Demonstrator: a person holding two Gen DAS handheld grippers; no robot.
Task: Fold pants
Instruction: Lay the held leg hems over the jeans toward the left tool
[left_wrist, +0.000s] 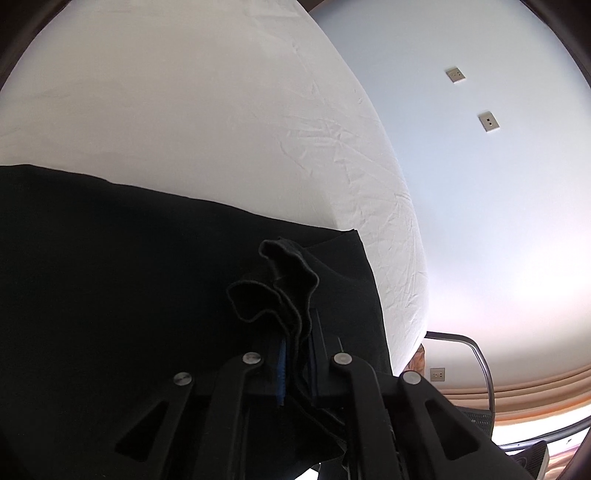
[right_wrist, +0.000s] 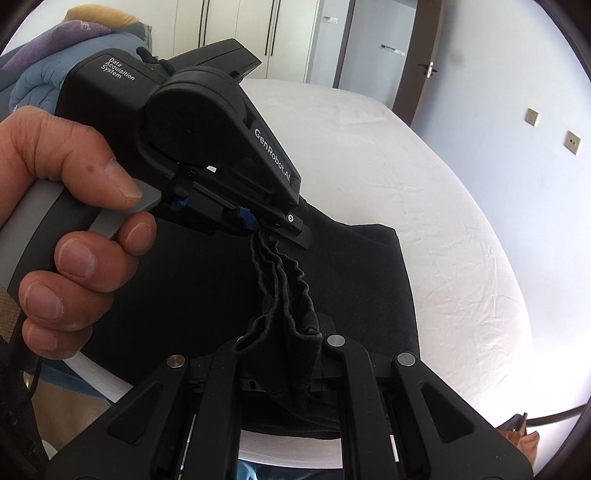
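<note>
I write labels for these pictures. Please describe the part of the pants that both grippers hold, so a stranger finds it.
On the white bed lie black pants. Their bunched hem edge runs between left gripper and right gripper, the only wavy, layered strip.

A white, creased sheet covers the bed (right_wrist: 424, 206). Behind it stand white wardrobe doors (right_wrist: 258, 33) and a dark brown door frame (right_wrist: 417, 66). Square beige wall sockets (left_wrist: 488, 121) dot the pale wall. Blue and purple bedding (right_wrist: 40, 62) lies heaped at the far left.
</note>
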